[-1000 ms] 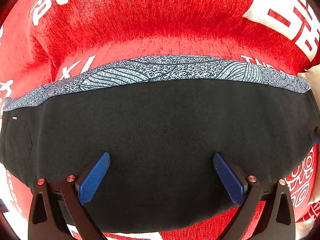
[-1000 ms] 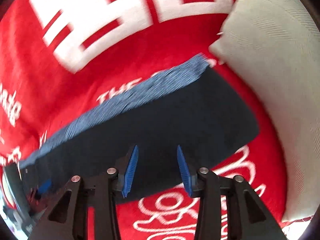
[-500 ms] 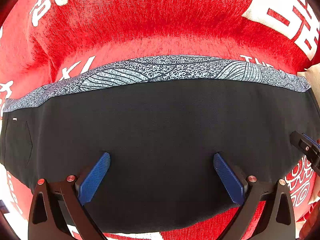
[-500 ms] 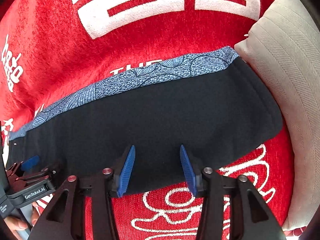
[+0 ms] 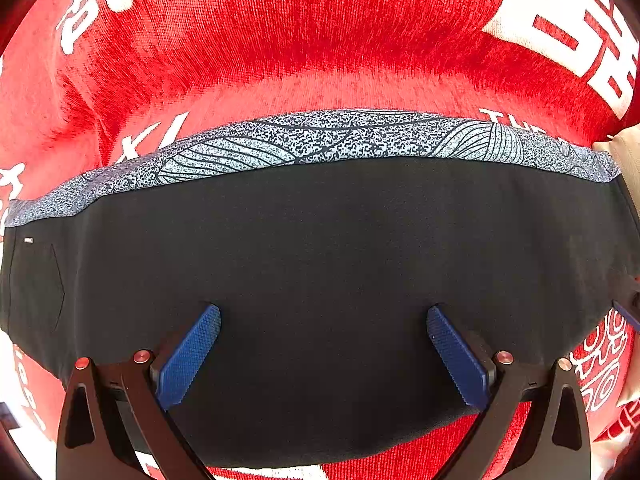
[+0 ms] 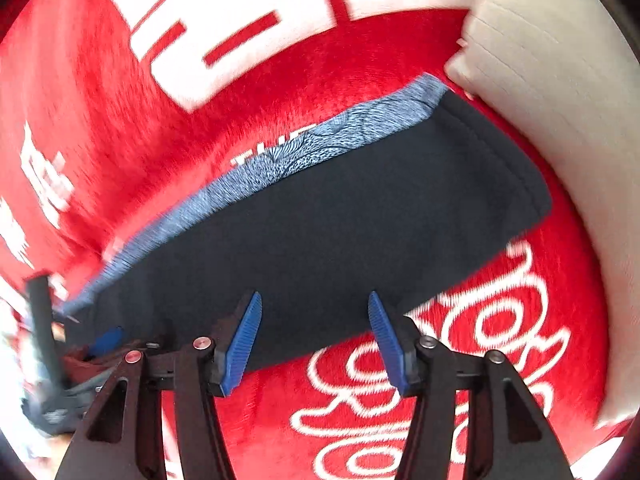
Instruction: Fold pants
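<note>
A red plush blanket (image 5: 320, 40) with white lettering carried the pants, a cream cushion (image 6: 560, 120) at its right edge

The pants (image 5: 320, 264) lay flat across the blanket as a long, smooth black band, with a strip of grey-and-white speckled fabric printed with fine leaf-like lines running along the far edge, a stitched pocket outline and a small pale tag near the left end, and a hemmed right end just beside the cushion. The left tongs (image 5: 323, 354) hovered over the near half of the pants, spread wide and holding nothing. The right tongs (image 6: 314, 340) stood at the near edge of the pants, moderately parted and empty. On the blanket, "THE" showed partly beside the patterned strip; the rest of the white characters and looping script could not be read
</note>
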Demonstrator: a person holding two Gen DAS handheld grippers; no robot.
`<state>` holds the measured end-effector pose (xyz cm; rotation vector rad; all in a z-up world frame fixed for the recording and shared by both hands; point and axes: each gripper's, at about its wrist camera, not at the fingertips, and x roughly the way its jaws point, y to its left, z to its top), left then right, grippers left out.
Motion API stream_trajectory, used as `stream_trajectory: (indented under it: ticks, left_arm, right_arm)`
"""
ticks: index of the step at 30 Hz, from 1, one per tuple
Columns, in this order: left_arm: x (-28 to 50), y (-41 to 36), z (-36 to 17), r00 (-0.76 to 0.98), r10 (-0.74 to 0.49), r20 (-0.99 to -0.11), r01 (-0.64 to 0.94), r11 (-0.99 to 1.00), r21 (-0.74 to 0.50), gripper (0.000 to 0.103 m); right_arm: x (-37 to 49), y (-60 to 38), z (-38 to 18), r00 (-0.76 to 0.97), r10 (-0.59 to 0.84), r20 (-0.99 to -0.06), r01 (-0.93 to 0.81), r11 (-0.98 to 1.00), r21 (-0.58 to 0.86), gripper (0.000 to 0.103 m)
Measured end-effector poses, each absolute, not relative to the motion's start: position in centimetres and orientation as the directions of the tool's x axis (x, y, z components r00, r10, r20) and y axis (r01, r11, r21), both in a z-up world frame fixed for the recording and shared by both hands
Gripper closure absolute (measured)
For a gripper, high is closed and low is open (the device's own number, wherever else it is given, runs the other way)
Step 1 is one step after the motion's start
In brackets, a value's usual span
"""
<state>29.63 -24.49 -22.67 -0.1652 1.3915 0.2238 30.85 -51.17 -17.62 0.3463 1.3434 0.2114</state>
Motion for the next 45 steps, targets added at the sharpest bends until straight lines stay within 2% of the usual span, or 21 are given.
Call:
stream_trajectory:
  ticks: [5, 10, 14, 19, 28, 33, 40, 45]
  left_arm:
    - [29.9, -24.5, -22.3, 0.143, 0.066, -0.987, -0.262, 0.965, 0.027, 0.000]
    - [30.2, -26.1, -20.2, 0.179, 0.054, -0.982, -0.226, 0.974, 0.012, 0.000]
    - [31.3, -28.6, -19.7, 0.199, 0.042, -0.979, -0.174, 0.985, 0.007, 0.000]
    - [32.6, -30.6, -21.8, 0.149, 0.040, -0.988, -0.165, 0.986, 0.015, 0.000]
    - [32.6, -30.7, -22.4, 0.166, 0.042, -0.985, -0.157, 0.987, 0.015, 0.000]
    - [32.5, -31.1, -22.3, 0.169, 0.045, -0.985, -0.155, 0.988, 0.018, 0.000]
    - [32.7, -31.5, -20.4, 0.172, 0.071, -0.983, -0.166, 0.985, 0.042, 0.000]
    - [33.2, -31.6, -19.2, 0.218, 0.076, -0.973, -0.191, 0.981, 0.033, 0.000]
  right_arm:
    - [28.2, -56.5, -18.5, 0.282, 0.501, -0.818, 0.295, 0.766, 0.571, 0.043]
    - [26.5, -60.0, -20.9, 0.383, 0.573, -0.724, 0.418, 0.591, 0.690, 0.043]
    - [26.0, -61.1, -22.5, 0.449, 0.599, -0.663, 0.457, 0.483, 0.747, 0.043]
    - [26.2, -62.3, -23.6, 0.517, 0.618, -0.592, 0.475, 0.369, 0.799, 0.043]
    - [28.7, -61.8, -23.7, 0.583, 0.632, -0.511, 0.386, 0.338, 0.858, 0.042]
    - [30.0, -60.9, -23.3, 0.564, 0.631, -0.533, 0.354, 0.399, 0.846, 0.041]
    - [28.1, -61.5, -23.4, 0.554, 0.585, -0.592, 0.418, 0.419, 0.806, 0.042]
    - [29.2, -62.2, -24.1, 0.575, 0.590, -0.566, 0.425, 0.376, 0.824, 0.043]
